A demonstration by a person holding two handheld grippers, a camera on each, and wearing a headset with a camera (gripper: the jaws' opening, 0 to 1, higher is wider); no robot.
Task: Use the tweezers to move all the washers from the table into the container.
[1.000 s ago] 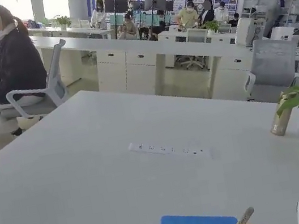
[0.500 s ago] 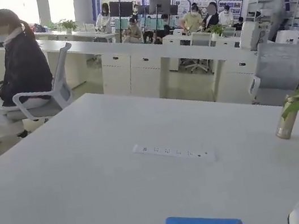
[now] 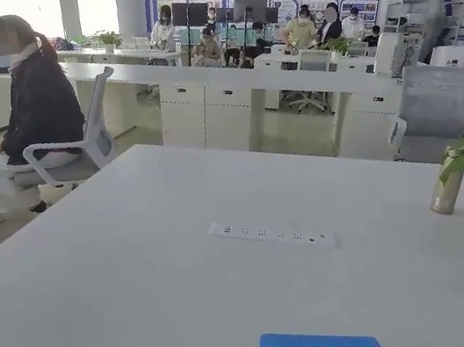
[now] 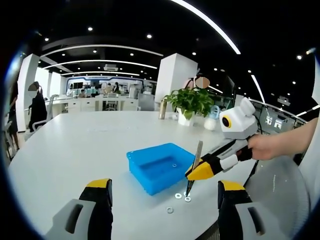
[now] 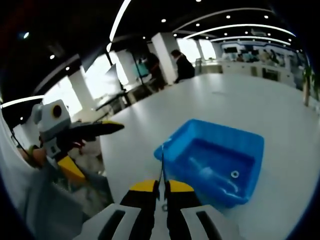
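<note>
White table (image 4: pixel 90 145) bears three washers (image 4: pixel 178 195), one more inside the container (image 4: pixel 165 181).

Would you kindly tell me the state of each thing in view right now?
left hand-held gripper: open, empty.
right hand-held gripper: shut on the tweezers.
tweezers: tips down near loose washers.
container: open, a washer inside.
loose washers: three on table beside container.

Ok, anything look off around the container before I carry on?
Nothing spilled or damaged. The container sits upright with one washer inside; three more washers lie flat on the table beside it, near the tweezers tip. One oddity: the head view is aimed high, with the container at its bottom edge.
</note>
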